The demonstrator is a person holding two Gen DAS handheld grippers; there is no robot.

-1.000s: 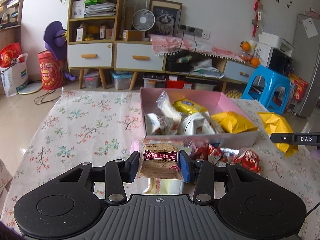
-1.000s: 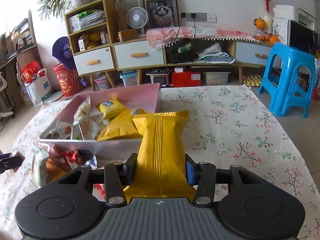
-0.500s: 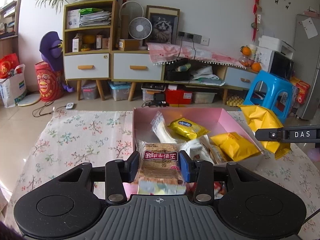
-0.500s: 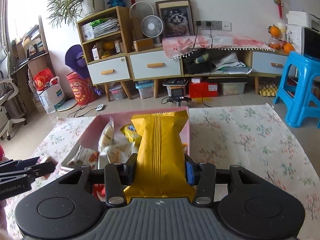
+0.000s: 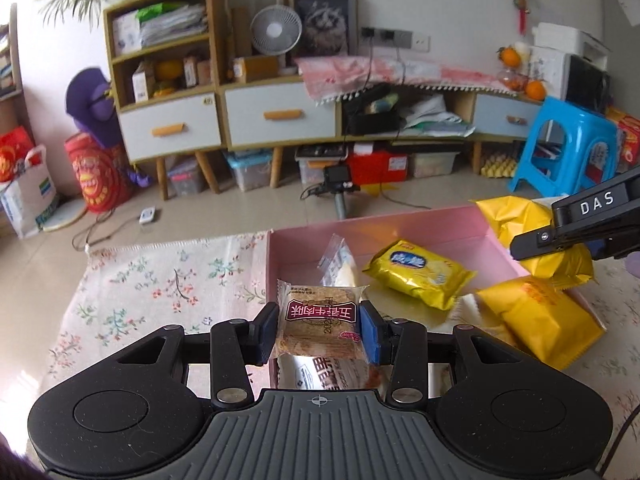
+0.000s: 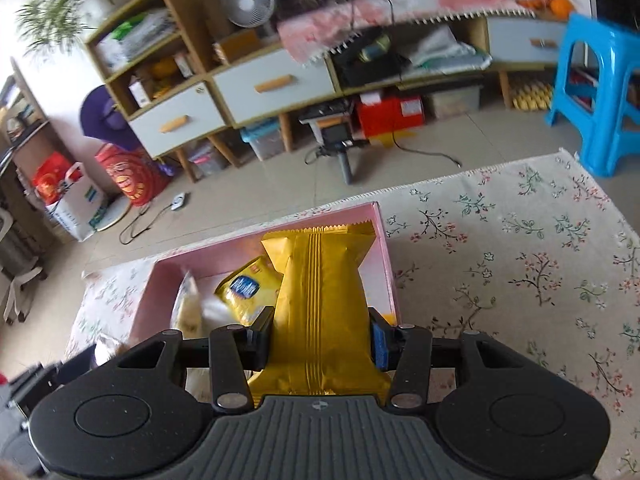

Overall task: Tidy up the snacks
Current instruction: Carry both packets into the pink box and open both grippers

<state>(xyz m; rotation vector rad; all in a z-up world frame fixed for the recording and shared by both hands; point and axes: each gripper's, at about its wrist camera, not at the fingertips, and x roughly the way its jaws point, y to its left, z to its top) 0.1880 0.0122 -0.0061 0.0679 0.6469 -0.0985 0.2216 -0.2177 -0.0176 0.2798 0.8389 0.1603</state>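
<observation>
We hold a brown biscuit pack point(image 5: 320, 322) clamped in the left gripper point(image 5: 319, 330) fingers and a gold pouch point(image 6: 322, 312) in the right gripper point(image 6: 320, 336). Just beyond both, the pink box point(image 5: 400, 224) already contains several snacks; these two remain to deposit.

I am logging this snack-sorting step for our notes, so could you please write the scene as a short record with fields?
left gripper: shut on brown biscuit packet, above the box's near left part
right gripper: shut on gold snack bag, above the box's right side
container: pink box, open, on floral tablecloth
in box: yellow packet, orange-yellow bag, clear-wrapped snack
beyond table: blue stool
</observation>
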